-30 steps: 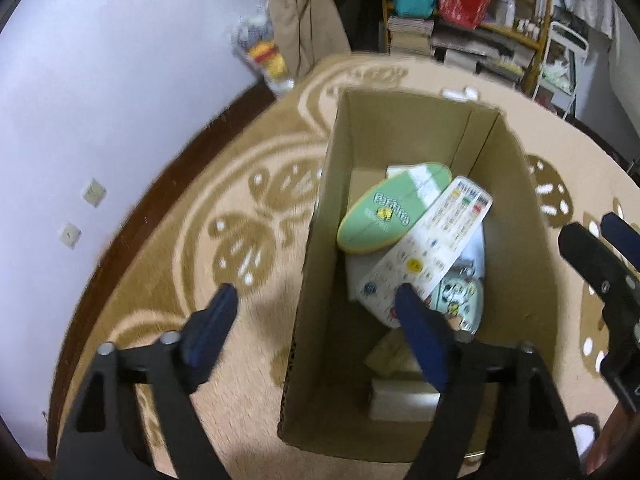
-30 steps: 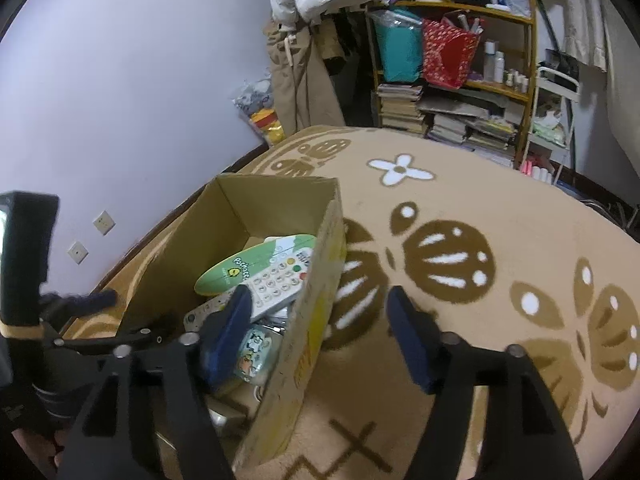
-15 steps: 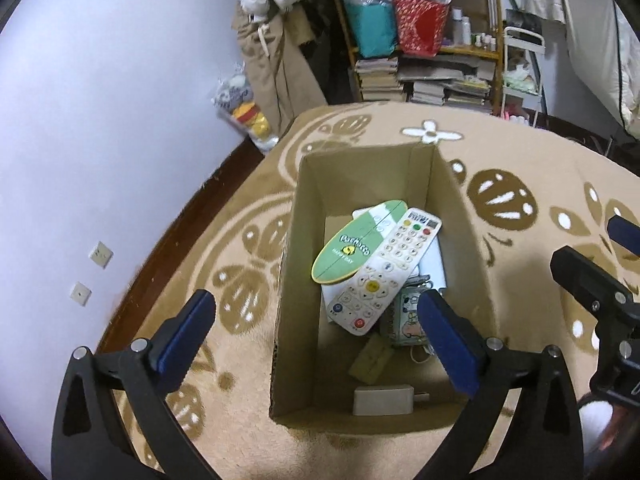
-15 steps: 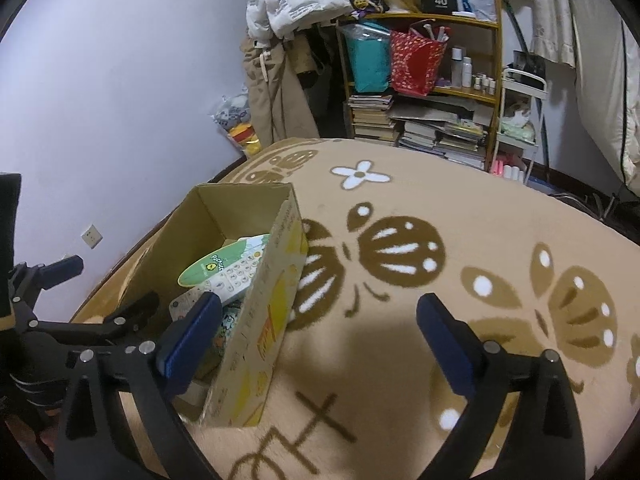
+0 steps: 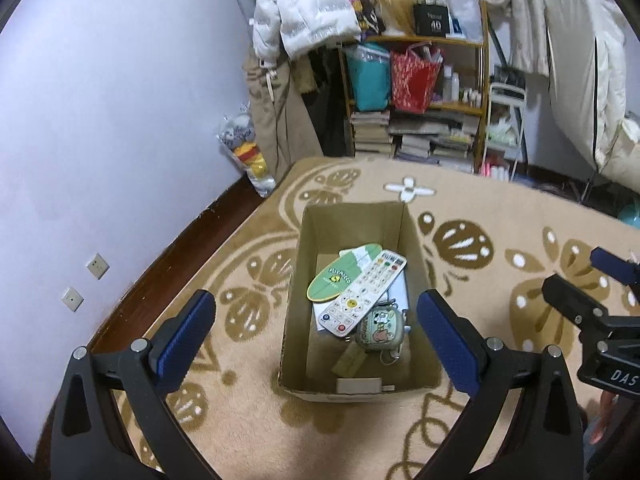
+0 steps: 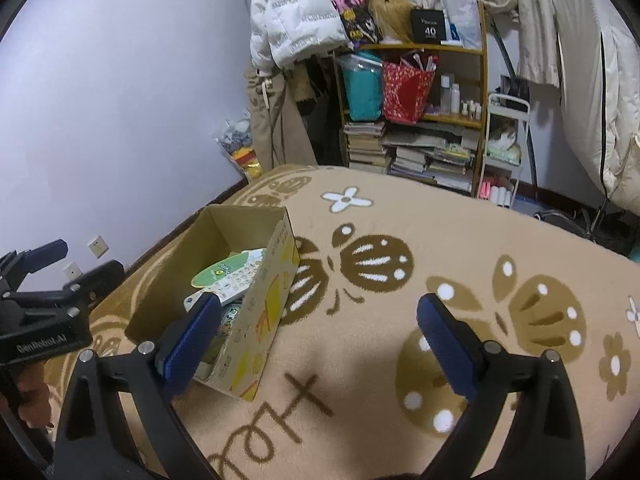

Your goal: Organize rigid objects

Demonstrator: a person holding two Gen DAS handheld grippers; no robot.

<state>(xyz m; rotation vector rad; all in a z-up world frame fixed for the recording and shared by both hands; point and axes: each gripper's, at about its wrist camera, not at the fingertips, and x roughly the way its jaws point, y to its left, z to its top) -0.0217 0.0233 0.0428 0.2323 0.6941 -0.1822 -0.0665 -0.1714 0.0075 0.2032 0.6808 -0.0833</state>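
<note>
Your left tongs [image 5: 316, 328] are spread wide and hold nothing; they hang above the cardboard box [image 5: 356, 391], whose open top lies between the two blue pads [image 5: 182, 336] and a little ahead of them. The box stands on the patterned beige carpet [image 5: 480, 216]. Inside it, ahead of the left tongs, a white remote control [image 5: 362, 294] lies at a slant, overlapping a green oval card [image 5: 334, 278] — the card's far end points toward the box's back wall. Just nearer to the tongs than the remote sits a small rounded case with a cartoon print [image 5: 379, 332], then a tan tag [image 5: 348, 360], and against the near wall a flat white block [image 5: 359, 385]. Your right tongs [image 6: 320, 316] are also spread wide and empty. They hang over bare carpet to the right of the box; the left pad [image 6: 192, 338] overlaps the box's near corner in the right wrist view, and whether it touches the cardboard cannot be told. From that view the box's printed yellow outer side [image 6: 268, 316] faces the right tongs. Far ahead of both tongs a wooden shelf [image 5: 416, 100] with bags and stacked books stands against the back of the room, and a white padded jacket [image 5: 300, 12] hangs to its left.
</note>
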